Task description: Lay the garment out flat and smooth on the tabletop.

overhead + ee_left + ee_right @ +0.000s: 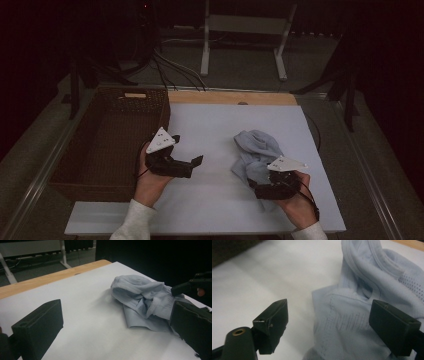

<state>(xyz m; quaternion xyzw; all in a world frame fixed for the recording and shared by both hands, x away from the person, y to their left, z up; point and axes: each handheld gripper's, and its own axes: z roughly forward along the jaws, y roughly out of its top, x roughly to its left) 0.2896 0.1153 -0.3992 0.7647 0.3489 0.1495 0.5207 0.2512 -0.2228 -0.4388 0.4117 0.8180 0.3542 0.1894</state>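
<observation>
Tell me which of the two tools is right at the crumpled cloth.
The right tool: its open jaws sit at the near edge of the crumpled pale blue cloth. The left tool is apart from it, beside the brown wicker basket.

The crumpled garment [256, 150] is pale blue-grey, with ribbed bands and a patch of fine mesh dots; the table [210, 200] top is plain white, edged at the far side in light wood; the woven basket [107, 145] is dark brown; both grippers' jaws are matt black; the sleeves [136, 220] are white.
</observation>
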